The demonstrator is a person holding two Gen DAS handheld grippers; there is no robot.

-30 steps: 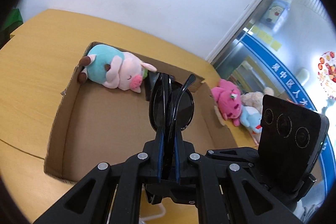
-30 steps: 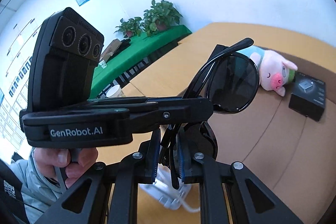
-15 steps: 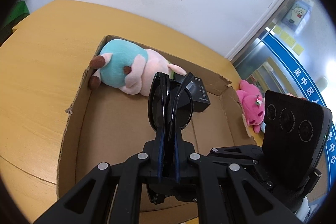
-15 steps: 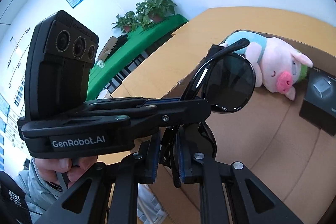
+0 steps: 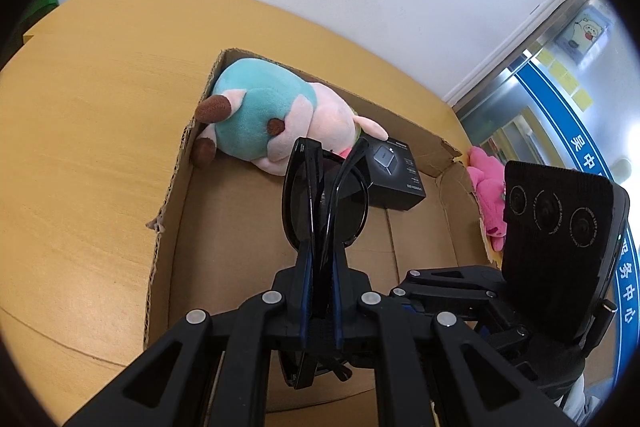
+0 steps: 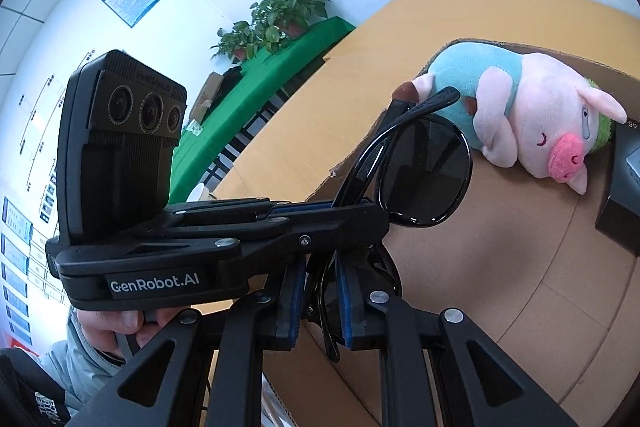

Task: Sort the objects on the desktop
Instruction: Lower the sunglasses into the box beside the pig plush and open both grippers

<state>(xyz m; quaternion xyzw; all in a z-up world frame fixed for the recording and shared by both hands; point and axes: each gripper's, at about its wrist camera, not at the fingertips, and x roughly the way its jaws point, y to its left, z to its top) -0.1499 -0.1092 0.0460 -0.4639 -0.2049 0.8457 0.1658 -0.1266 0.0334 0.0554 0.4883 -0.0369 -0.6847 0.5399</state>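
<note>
Both grippers are shut on one pair of folded black sunglasses (image 5: 324, 203), held above the floor of an open cardboard box (image 5: 176, 187). My left gripper (image 5: 320, 267) clamps the glasses near one lens. My right gripper (image 6: 320, 291) clamps the other end; the free lens (image 6: 424, 175) sticks up in the right wrist view. A plush pig (image 5: 272, 123) in a teal shirt lies in the box's far corner and also shows in the right wrist view (image 6: 520, 115). A black carton (image 5: 394, 175) lies beside it.
The box sits on a wooden table (image 5: 80, 131). A pink plush (image 5: 490, 195) lies outside the box on its right. Behind, in the right wrist view, are a green-covered table (image 6: 256, 99) and potted plants (image 6: 280, 15).
Both grippers have carried the sunglasses forward and lower over the box. The pig and the black carton now appear larger and nearer. The grip has not changed.
</note>
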